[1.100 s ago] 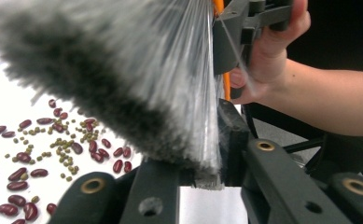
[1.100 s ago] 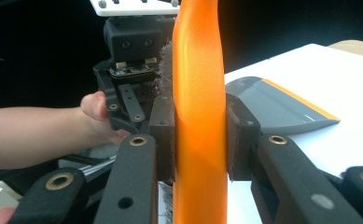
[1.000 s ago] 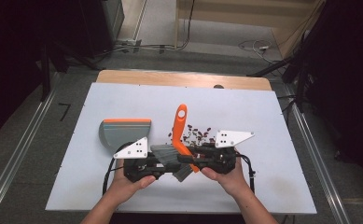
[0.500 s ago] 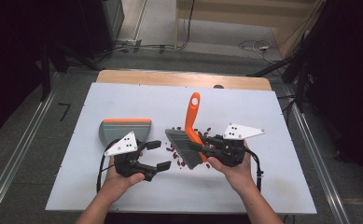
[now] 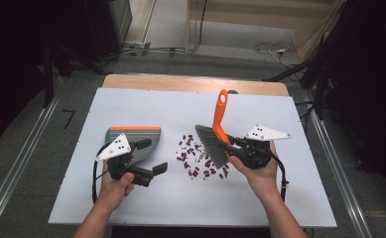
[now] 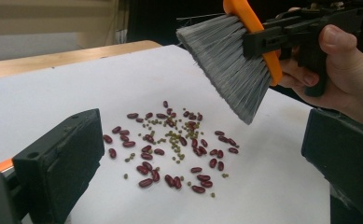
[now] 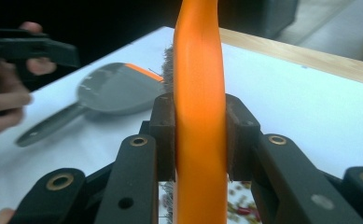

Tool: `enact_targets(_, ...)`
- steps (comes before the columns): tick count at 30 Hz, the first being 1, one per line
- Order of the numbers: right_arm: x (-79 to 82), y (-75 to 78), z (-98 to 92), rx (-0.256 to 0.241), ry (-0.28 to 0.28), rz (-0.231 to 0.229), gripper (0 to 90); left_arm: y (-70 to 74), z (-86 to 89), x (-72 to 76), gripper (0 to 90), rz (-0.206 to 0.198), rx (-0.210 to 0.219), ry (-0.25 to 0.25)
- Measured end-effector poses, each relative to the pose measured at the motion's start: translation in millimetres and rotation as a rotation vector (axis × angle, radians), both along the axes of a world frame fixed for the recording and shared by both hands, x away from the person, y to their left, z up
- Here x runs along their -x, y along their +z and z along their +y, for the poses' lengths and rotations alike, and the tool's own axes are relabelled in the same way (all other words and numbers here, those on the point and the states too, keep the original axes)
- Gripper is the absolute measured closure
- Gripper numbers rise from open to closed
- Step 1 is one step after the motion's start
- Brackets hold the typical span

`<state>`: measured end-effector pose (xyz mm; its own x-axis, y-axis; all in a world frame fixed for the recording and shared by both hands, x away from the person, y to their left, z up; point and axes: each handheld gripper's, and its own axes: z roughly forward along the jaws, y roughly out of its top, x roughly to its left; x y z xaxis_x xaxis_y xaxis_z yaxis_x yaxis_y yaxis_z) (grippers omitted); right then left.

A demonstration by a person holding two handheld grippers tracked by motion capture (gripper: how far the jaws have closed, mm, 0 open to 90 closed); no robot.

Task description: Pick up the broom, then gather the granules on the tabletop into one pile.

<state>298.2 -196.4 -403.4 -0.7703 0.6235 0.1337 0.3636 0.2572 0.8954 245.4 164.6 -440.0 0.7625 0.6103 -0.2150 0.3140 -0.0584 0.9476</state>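
Right claw (image 5: pixel 230 144) is clamping the brush (image 5: pixel 215 139) above the beans (image 5: pixel 198 158); left claw (image 5: pixel 153 156), gaping wide, is needing the dustpan (image 5: pixel 133 141) handle first.

Orange-handled, grey-bristled brush (image 5: pixel 217 134); dark red beans (image 5: pixel 196 159); grey, orange-edged dustpan (image 5: pixel 132 139).

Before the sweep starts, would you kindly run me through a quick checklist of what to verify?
1. Right gripper clamped on the brush handle: ok.
2. Left gripper holding the dustpan: not ok; its jaws are open and it holds nothing.
3. Beans gathered in one patch on the table: ok.
4. Bristles down at the beans: not ok, raised above them.
5. Dustpan lip touching the table: cannot tell.
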Motion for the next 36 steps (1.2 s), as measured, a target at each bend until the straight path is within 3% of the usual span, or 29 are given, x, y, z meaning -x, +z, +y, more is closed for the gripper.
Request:
enact_targets(6, -7.4, -1.7, -10.4, 0.059, -0.113, 0.002, 68.2, 0.5, 6.9, -0.3, 0.0, 0.002, 0.004, 0.024)
enact_targets(11, -14.8, -4.9, -20.1, 0.076, -0.158, 0.019, 68.2, 0.6, 13.9, -0.5, 0.0, -0.006, -0.007, 0.05)
enact_targets(19, -25.5, -6.2, -26.8, 0.149, -0.224, 0.05, 68.2, -0.9, 24.3, 5.4, 0.0, -0.009, -0.02, 0.101)
enact_targets(23, -35.1, -5.7, -29.7, 0.21, -0.274, 0.062, 68.1, -3.5, 32.3, 10.6, 0.0, -0.006, -0.024, 0.12)
enact_targets(29, -52.7, -10.3, -35.6, 0.288, -0.325, 0.134, 68.1, -12.3, 41.5, 18.8, 0.0, 0.003, -0.064, 0.136)
enact_targets(32, -60.7, -13.1, -35.6, 0.332, -0.344, 0.155, 68.1, -14.9, 46.1, 18.8, 0.0, 0.004, -0.049, 0.146)
enact_targets(36, -69.2, -16.0, -28.0, 0.424, -0.366, 0.145, 68.1, -16.2, 47.1, 17.9, 0.0, -0.004, -0.066, 0.151)
